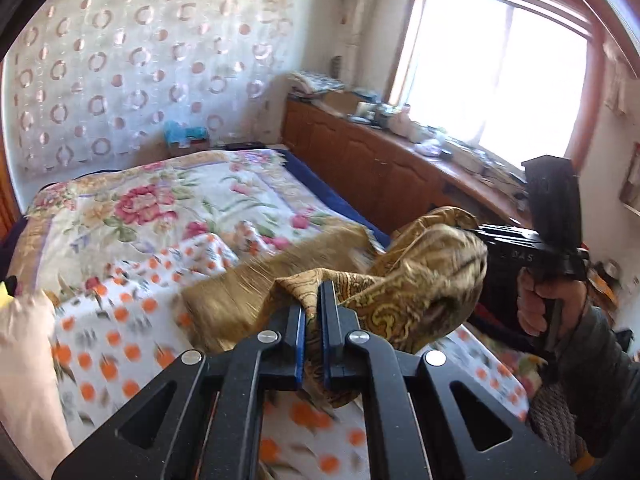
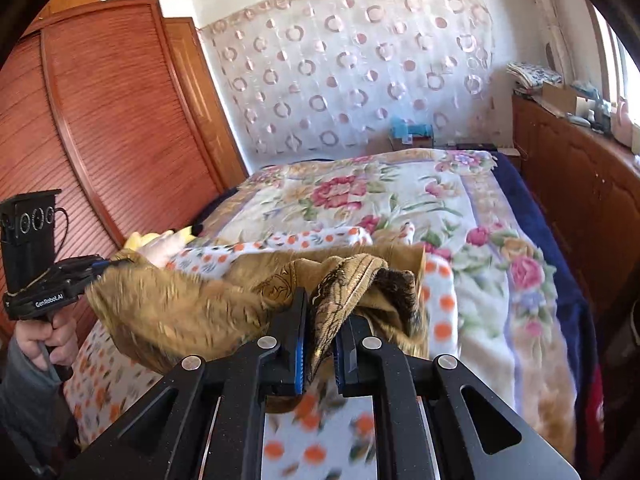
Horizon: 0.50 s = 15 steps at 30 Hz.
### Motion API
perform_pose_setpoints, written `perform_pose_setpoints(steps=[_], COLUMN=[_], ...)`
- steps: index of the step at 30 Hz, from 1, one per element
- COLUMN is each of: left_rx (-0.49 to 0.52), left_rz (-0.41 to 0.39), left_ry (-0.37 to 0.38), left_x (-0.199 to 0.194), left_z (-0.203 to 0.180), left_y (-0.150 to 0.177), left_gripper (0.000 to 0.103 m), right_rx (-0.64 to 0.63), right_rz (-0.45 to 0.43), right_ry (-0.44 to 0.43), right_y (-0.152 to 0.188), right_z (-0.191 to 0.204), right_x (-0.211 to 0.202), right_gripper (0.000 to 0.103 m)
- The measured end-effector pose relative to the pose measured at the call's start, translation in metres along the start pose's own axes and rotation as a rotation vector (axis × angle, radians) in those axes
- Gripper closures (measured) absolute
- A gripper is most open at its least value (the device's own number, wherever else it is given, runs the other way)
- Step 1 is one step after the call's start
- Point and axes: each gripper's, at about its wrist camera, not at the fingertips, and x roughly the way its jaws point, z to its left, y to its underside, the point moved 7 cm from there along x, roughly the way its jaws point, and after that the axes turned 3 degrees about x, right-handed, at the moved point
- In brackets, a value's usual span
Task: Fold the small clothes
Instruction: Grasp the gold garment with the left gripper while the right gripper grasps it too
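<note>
Left gripper [image 1: 314, 316]: my nearest tool, pressed together on one end of the gold patterned garment [image 1: 412, 292].
Right gripper [image 2: 322, 320]: likewise clamped, pinching the garment's other end.
Garment: hangs stretched between both grippers, above the near edge of the bed [image 2: 540, 320], blurred with motion.
Long axis: runs side to side, from one gripper across to the other; both hands equally near.
Beneath: an orange-dotted white cloth [image 1: 120, 320] lies on the bed's near end.
Beyond: floral blanket [image 2: 360, 196] covers the bed to its far edge.
Next, I judge: lay it flat for folding.
</note>
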Motion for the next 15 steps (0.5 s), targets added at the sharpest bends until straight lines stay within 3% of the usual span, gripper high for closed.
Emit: perform_pose_setpoints(steps=[6,7,10,12,14,15], left_rx=[-0.071,-0.071,-0.073,-0.087,-0.088,-0.081], left_rz=[0.064,0.077,0.073,0.067,0.077,0.079], left_ry=[-0.058,-0.068,-0.131,-0.114,-0.111,-0.114], left_x=[0.052,0.058,0.064,0.065,0.068,0.071], left_z=[0.054,0.061,0.080,0.089,0.093,0.093], left_y=[-0.009,-0.008,-0.006,-0.004,-0.001,0.002], left_gripper=[0.094,0.089,0.059,0.056,0.038,0.036], right_rx=[-0.002,-0.001,0.020,0.038,0.058,0.067], right_rz=[0.111,0.135,0.193,0.215,0.202,0.190], right_ry=[0.083,0.095,0.123,0.120,0.101,0.098], right_y=[-0.025,-0.027,-0.029,-0.033,-0.049,-0.054], right_z=[-0.009,-0.009,-0.021,-0.025,-0.027,-0.028], right_x=[0.072,0.083,0.115,0.130,0.141,0.141], right_gripper=[0.092,0.092,0.092,0.087,0.079,0.073])
